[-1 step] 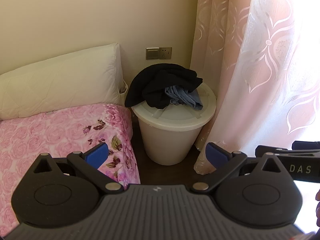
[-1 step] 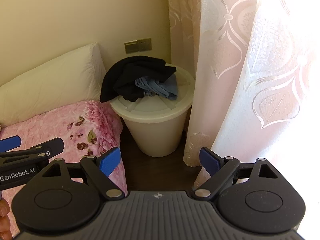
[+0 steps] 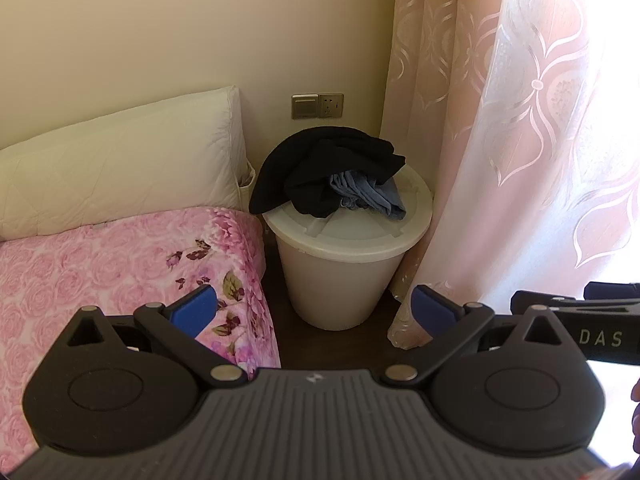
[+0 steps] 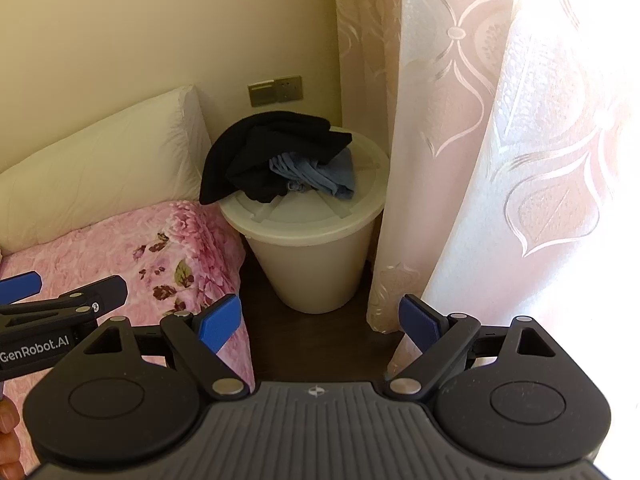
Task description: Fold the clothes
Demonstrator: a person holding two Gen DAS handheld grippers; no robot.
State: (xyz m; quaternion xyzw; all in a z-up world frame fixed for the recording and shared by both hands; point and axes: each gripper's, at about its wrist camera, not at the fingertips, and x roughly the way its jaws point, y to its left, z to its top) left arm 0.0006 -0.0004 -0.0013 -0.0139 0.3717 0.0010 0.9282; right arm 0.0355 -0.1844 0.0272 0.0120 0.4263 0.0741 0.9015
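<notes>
Both the left gripper (image 3: 314,310) and right gripper (image 4: 320,322) are spread wide, holding nothing. Ahead of them, crumpled black clothes (image 3: 320,172) and a blue garment (image 3: 372,196) sit on a white bin's lid (image 3: 360,236). Grabbing one could drag the tangled other off, or snag the curtain (image 4: 500,160) at right.

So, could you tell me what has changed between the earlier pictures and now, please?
Nothing has visibly changed. The left gripper and right gripper are open and empty as before, and the black garment and blue garment lie as they did on the bucket lid.
</notes>
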